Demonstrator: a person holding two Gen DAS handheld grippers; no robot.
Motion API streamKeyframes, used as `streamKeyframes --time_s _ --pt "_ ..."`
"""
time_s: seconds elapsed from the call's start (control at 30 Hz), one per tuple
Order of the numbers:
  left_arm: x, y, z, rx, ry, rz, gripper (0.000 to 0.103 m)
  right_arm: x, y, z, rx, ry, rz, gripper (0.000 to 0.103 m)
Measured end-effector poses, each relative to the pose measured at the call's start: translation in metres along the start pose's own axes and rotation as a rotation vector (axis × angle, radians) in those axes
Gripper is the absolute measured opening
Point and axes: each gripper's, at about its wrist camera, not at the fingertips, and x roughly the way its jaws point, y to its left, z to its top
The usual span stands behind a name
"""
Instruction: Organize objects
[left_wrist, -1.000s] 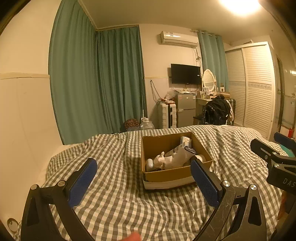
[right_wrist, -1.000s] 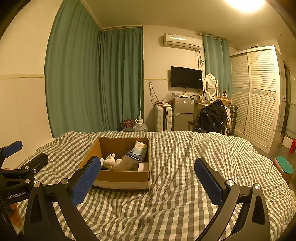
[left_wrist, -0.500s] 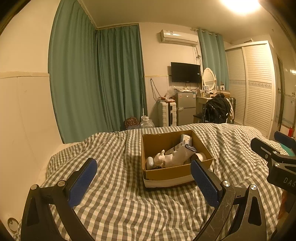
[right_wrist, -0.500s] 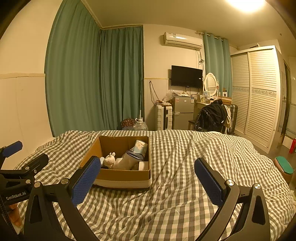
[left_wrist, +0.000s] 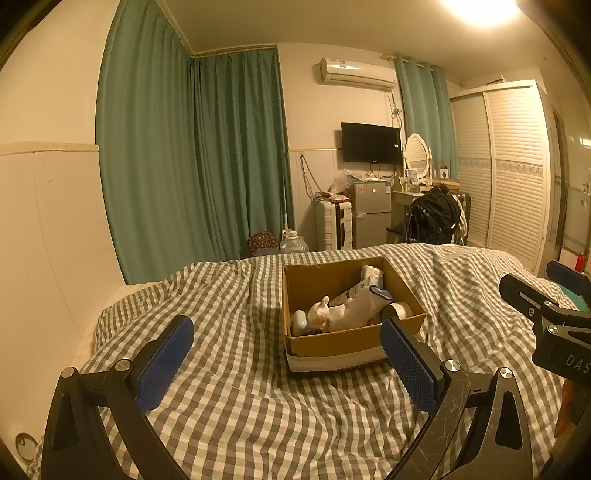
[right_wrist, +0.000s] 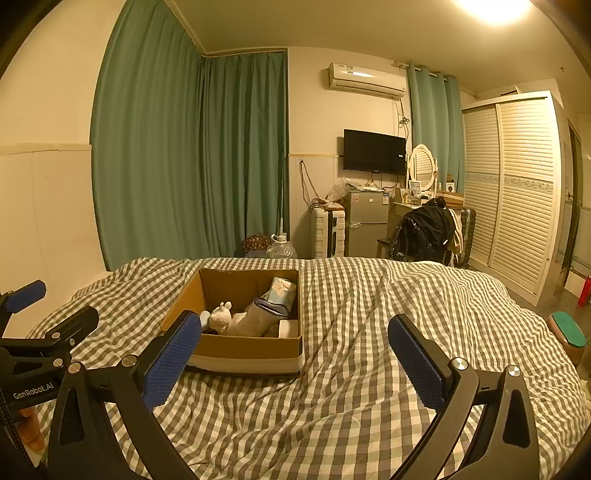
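A cardboard box (right_wrist: 243, 349) sits on the bed (right_wrist: 369, 332) at eleven o'clock — plush toy (right_wrist: 221, 314) inside it, fridge (right_wrist: 365, 223) behind at twelve.

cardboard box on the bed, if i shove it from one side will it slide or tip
The cardboard box is low and wide, so it will probably slide, not tip. It sits on a wrinkled checked cover, which may bunch and drag under it. The plush toy and the other contents look light, so it should move easily.
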Motion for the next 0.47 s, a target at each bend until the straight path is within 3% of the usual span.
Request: streamKeyframes --time_s 0.47 --pt "0.0003 -0.0033 -0.0037 0.002 0.004 0.004 0.103 0.0034 0.0003 -0.0039 -0.006 0.008 0.008 0.102"
